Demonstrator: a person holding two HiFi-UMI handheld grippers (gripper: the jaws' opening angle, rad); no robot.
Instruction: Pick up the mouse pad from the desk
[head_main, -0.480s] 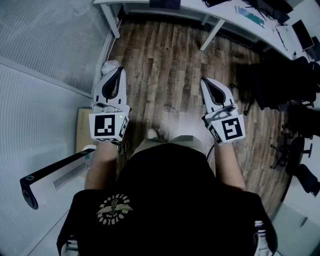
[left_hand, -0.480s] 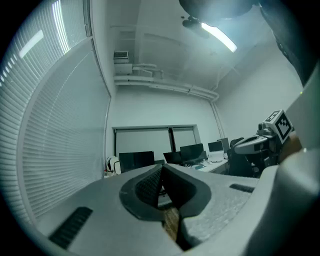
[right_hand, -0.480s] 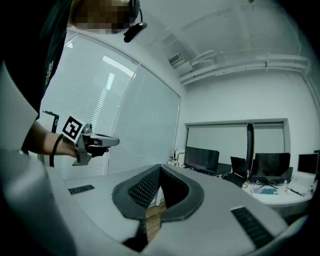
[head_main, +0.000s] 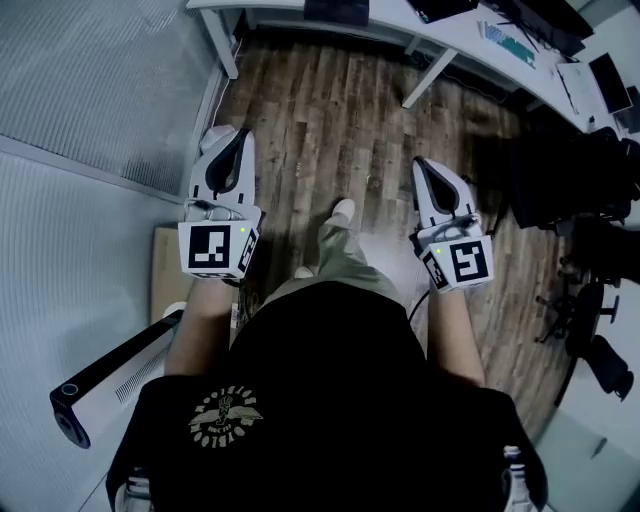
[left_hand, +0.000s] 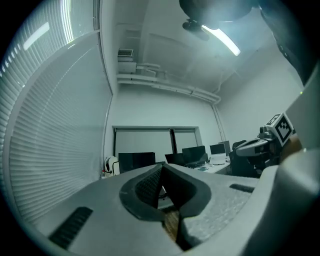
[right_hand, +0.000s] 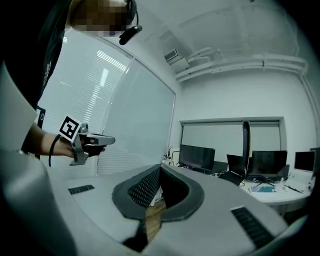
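Observation:
No mouse pad can be made out in any view. The white desk (head_main: 380, 22) runs along the far edge of the head view, with monitors (right_hand: 197, 157) and small items on it. My left gripper (head_main: 228, 138) is held level over the wood floor, jaws shut with nothing between them (left_hand: 161, 168). My right gripper (head_main: 425, 166) is level beside it at the right, also shut and empty (right_hand: 160, 170). Each gripper shows in the other's view: the left gripper (right_hand: 87, 141) and the right gripper (left_hand: 252, 147). Both are well short of the desk.
A glass partition with blinds (head_main: 90, 90) lines the left side. Dark office chairs (head_main: 585, 190) crowd the right. A white tower-shaped appliance (head_main: 115, 372) and a flat cardboard piece (head_main: 165, 275) lie at the lower left. The person's leg and shoe (head_main: 342, 212) are between the grippers.
The person's leg has swung forward between the grippers, a step toward the desk. Both grippers stay shut and level, shifted only slightly.

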